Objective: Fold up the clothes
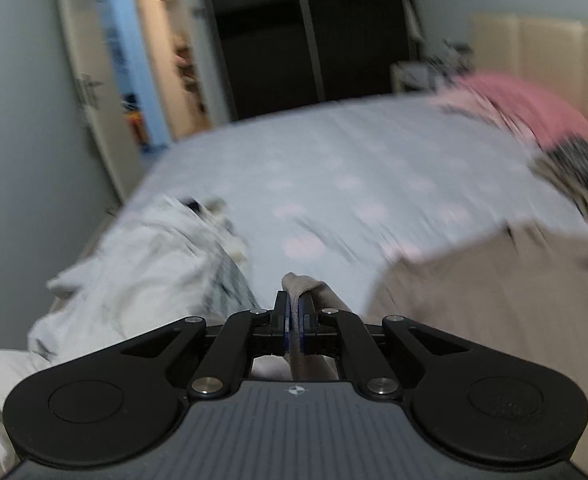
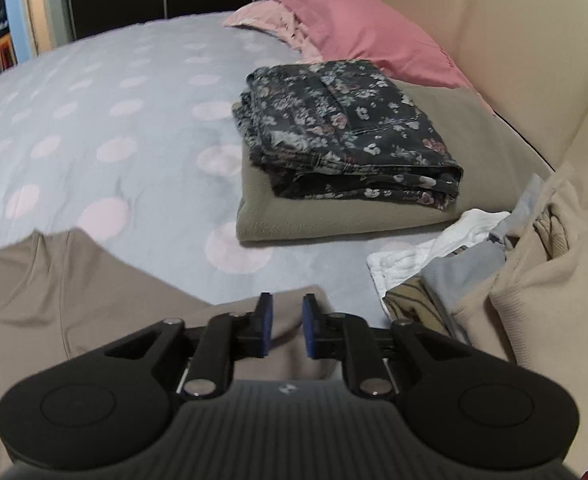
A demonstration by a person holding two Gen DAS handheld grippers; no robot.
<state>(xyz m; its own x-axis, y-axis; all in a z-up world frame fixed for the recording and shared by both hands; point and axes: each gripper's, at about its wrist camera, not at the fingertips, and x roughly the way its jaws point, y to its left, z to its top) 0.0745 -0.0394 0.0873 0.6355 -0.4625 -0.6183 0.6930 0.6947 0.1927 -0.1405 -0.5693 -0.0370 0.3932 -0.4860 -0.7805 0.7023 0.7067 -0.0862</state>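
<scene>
We see no containers. Left claw (image 1: 293, 304) clamped on tan shirt (image 1: 474, 300) fold; shirt lies on bed (image 2: 94, 120). Right claw (image 2: 287, 322) apart, empty, over shirt hem.

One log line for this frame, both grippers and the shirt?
left gripper: shut on tan shirt | right gripper: open, over shirt | folded stack: on bed
</scene>
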